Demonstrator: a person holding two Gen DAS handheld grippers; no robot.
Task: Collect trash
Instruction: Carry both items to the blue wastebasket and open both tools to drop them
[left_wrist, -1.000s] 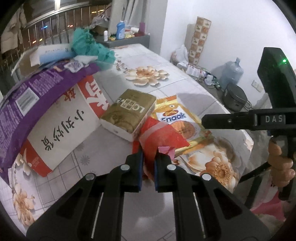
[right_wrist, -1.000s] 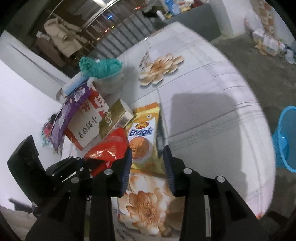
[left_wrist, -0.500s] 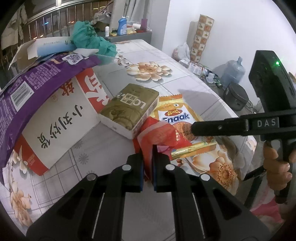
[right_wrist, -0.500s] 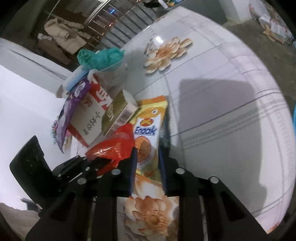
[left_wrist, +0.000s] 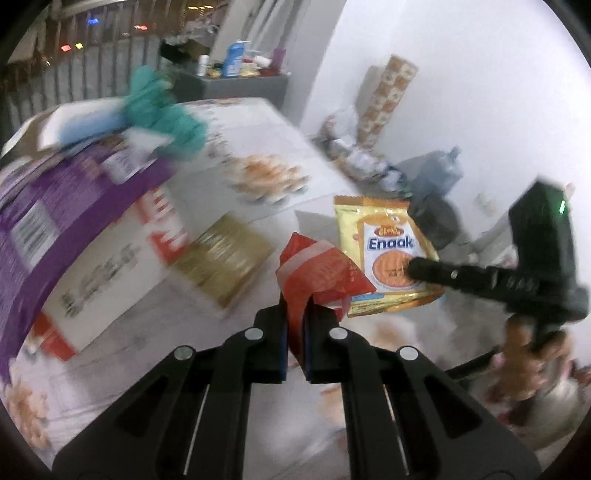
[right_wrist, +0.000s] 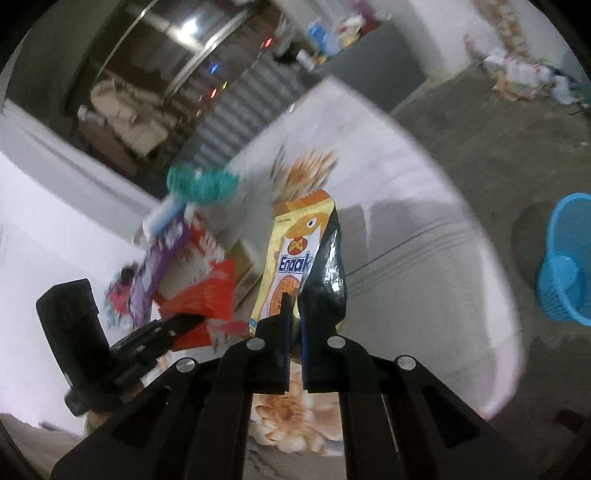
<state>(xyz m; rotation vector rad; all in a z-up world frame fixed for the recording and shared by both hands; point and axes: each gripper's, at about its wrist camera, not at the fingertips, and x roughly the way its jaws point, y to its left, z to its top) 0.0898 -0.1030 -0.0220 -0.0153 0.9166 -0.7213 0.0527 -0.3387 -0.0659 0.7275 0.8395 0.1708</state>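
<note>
The left gripper (left_wrist: 294, 332) is seen at the lower centre of the left wrist view with its jaws pressed on the lower edge of a crumpled red wrapper (left_wrist: 319, 275), which is pinched between the pads and stands up from them toward the middle of the frame. In the right wrist view the right gripper (right_wrist: 293, 332) occupies the lower centre; its jaws have just been closing and are now clamped on the bottom of a yellow Enaak snack packet (right_wrist: 295, 258), which is held upright with its silver inner side showing at the right edge. The same packet (left_wrist: 386, 254) appears right of centre in the left wrist view, gripped from the right by the black fingers of the right gripper (left_wrist: 415, 267), whose handle is held by a hand (left_wrist: 532, 350) at the lower right. The red wrapper (right_wrist: 207, 295) and the left gripper (right_wrist: 177, 325) are seen at the lower left of the right wrist view. Behind the wrappers, on a table (left_wrist: 258, 125) covered with a flower-print cloth, a gold box (left_wrist: 225, 258) lies just left of centre, beside a red and white carton (left_wrist: 107, 269) overlapped by a purple bag (left_wrist: 55, 206). A teal bundle (left_wrist: 162, 110) is seen at the upper left. A blue basket (right_wrist: 567, 258) stands on the floor at the right edge of the right wrist view.
</note>
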